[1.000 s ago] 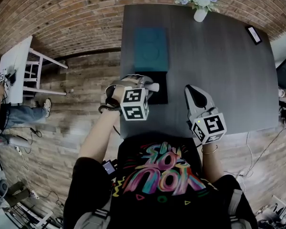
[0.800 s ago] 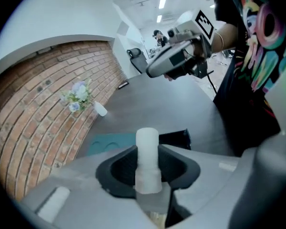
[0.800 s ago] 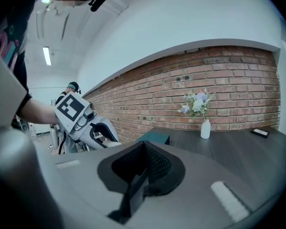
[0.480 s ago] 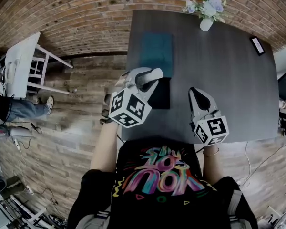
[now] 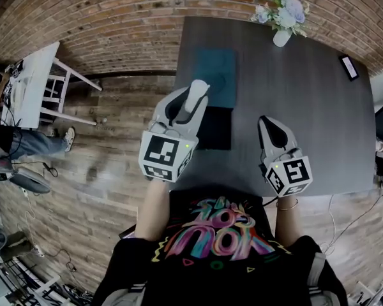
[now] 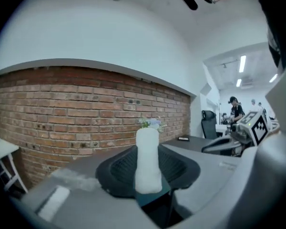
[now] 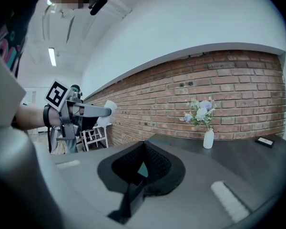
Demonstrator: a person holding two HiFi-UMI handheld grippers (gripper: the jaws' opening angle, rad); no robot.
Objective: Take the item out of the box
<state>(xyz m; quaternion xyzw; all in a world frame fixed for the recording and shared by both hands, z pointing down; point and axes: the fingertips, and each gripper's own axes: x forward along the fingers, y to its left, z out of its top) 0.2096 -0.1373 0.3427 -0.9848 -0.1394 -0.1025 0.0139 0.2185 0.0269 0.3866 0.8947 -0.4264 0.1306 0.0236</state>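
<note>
My left gripper [image 5: 191,101] is shut on a white cylindrical item [image 5: 198,89] and holds it up in the air above the near-left part of the table. In the left gripper view the item [image 6: 148,161] stands upright between the jaws. Below it lies the open black box [image 5: 216,129], with its teal lid [image 5: 216,76] flat on the table just beyond. My right gripper [image 5: 268,123] rests to the right of the box, shut with nothing in it. The right gripper view shows the left gripper [image 7: 102,111] with the white item [image 7: 109,107] at its tip.
The dark table [image 5: 306,101] carries a white vase of flowers [image 5: 283,19] at the far edge and a small dark device [image 5: 352,67] at the far right. A white table and chair [image 5: 41,88] stand on the wood floor to the left, with a person beside them.
My left gripper has lifted away from the box with the white item and turned it to point away from me. The right gripper has stayed in place.
</note>
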